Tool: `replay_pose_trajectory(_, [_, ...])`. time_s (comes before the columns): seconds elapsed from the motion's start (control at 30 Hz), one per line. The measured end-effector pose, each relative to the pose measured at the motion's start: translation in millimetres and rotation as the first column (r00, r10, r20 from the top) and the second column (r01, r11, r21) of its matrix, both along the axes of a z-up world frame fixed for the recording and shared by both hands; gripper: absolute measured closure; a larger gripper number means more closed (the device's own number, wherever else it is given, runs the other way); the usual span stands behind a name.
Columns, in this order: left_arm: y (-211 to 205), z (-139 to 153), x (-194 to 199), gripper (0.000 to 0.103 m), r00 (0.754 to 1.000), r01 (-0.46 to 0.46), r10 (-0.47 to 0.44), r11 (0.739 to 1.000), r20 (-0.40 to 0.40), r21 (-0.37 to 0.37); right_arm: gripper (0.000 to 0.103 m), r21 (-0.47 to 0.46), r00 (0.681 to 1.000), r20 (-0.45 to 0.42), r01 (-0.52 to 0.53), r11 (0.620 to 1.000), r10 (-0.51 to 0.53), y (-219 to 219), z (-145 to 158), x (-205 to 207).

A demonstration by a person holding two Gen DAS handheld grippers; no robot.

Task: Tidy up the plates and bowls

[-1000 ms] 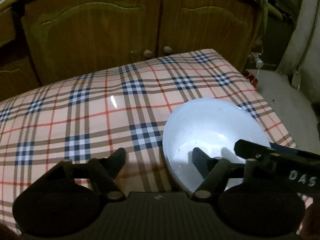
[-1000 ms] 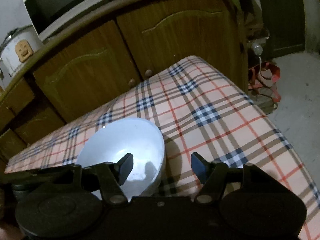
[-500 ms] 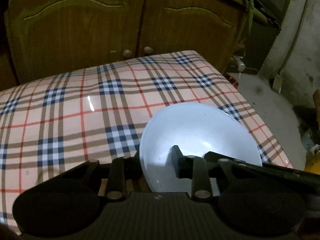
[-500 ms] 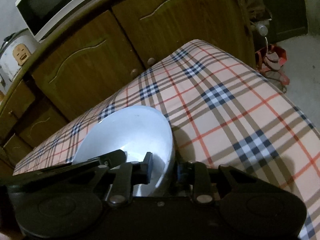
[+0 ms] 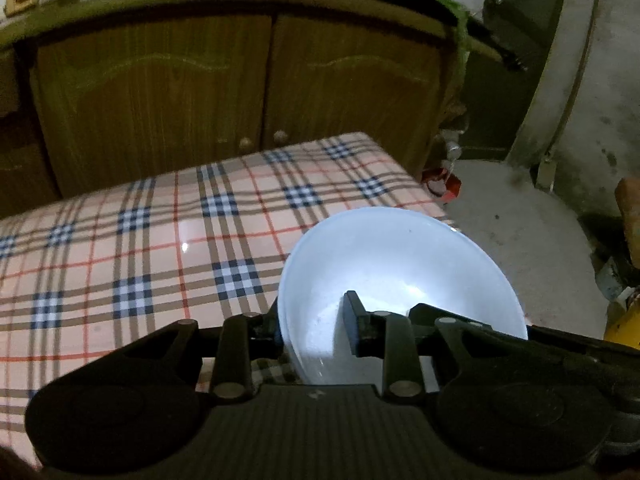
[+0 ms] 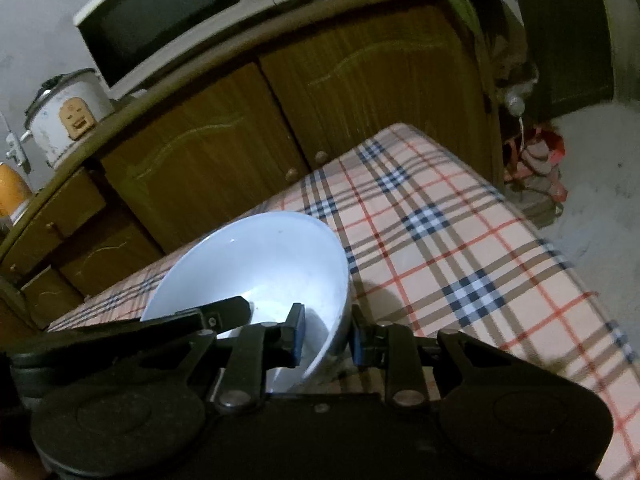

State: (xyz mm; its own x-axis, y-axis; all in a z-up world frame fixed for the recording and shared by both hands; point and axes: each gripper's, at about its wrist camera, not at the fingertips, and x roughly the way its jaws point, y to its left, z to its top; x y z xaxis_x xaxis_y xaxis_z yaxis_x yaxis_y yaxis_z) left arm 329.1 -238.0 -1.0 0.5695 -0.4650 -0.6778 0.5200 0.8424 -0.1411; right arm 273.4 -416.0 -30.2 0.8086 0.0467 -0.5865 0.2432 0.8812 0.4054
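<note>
Plaid tablecloth (image 5: 160,240) before wooden cabinet doors (image 5: 240,80)

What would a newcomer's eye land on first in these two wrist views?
The white bowl, bright against the dim room, pinched at opposite rims by the left gripper and right gripper. Next, the plaid tablecloth beneath it, with the wooden cabinet behind.
</note>
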Motion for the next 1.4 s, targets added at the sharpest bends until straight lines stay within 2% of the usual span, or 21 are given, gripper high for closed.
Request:
replay_pose_trajectory(0.37, [1.2, 50.4, -63.7, 0.074, 0.995, 0.030, -0.029, 0.999, 0.092, -0.017, 0.073, -0.047, 0.997, 0.076, 0.025, 0.999, -0.021, 8.7, 56.5, -65.0])
replay_pose_trajectory(0.63, [4.6, 73.4, -95.3, 0.074, 0.990, 0.040, -0.036, 0.999, 0.139, -0.031, 0.073, -0.064, 0.992, 0.119, 0.037, 0.997, -0.029, 13.0, 86.0, -101.3])
replay_pose_trajectory(1.4, [24.7, 90.1, -136.4, 0.075, 0.980, 0.030, -0.021, 0.999, 0.197, -0.042, 0.073, -0.073, 0.987, 0.161, 0.034, 0.997, -0.022, 34.9, 107.6, -144.5])
